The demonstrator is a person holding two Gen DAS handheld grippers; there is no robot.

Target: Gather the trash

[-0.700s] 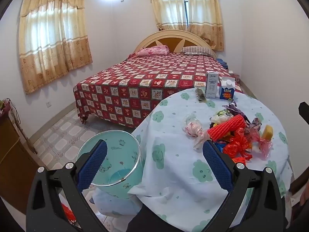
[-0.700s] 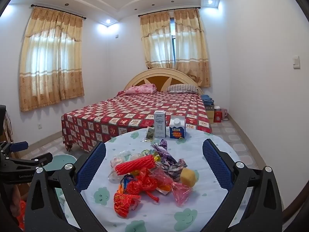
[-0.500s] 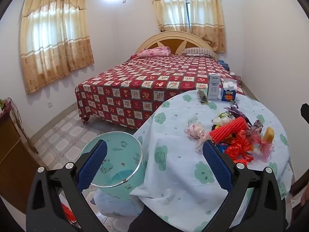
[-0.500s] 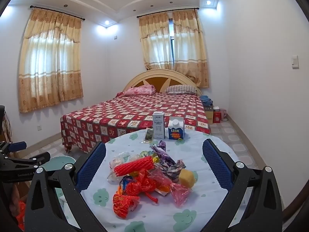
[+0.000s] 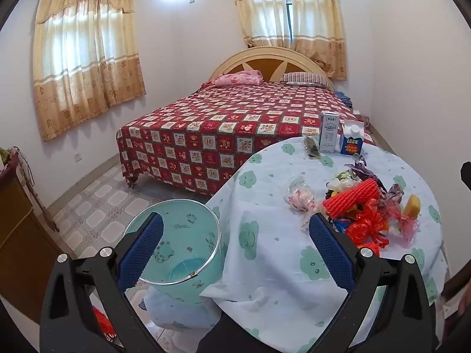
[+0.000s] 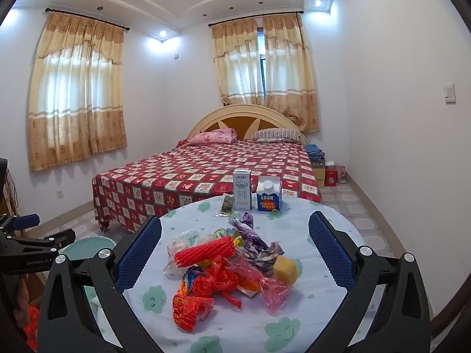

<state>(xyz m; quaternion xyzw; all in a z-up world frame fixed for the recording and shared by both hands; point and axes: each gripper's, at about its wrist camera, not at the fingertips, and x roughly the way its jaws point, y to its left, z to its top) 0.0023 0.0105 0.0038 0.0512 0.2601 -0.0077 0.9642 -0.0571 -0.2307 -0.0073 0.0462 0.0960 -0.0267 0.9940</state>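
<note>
A heap of trash lies on the round table (image 6: pixel 235 329) with its cloud-print cloth: a red foam net (image 6: pixel 206 253), crumpled red plastic (image 6: pixel 215 284), purple wrappers (image 6: pixel 253 235) and a yellow sponge (image 6: pixel 285 269). My right gripper (image 6: pixel 235 235) is open in front of the heap, nothing between its fingers. My left gripper (image 5: pixel 235 235) is also open and empty, over the table's left edge. One finger is above a teal waste bin (image 5: pixel 188 229) on the floor beside the table. The red net (image 5: pixel 351 201) lies just beyond the other finger.
A white carton (image 6: pixel 242 189), a blue carton (image 6: pixel 268 198) and a dark wrapper (image 6: pixel 225 206) sit at the table's far edge. Behind it is a bed (image 5: pixel 235 123) with a red checked cover. A wooden cabinet (image 5: pixel 14 235) stands at the left.
The left wrist view has drifted very slightly. Nothing on the table has moved and both grippers stay open.
</note>
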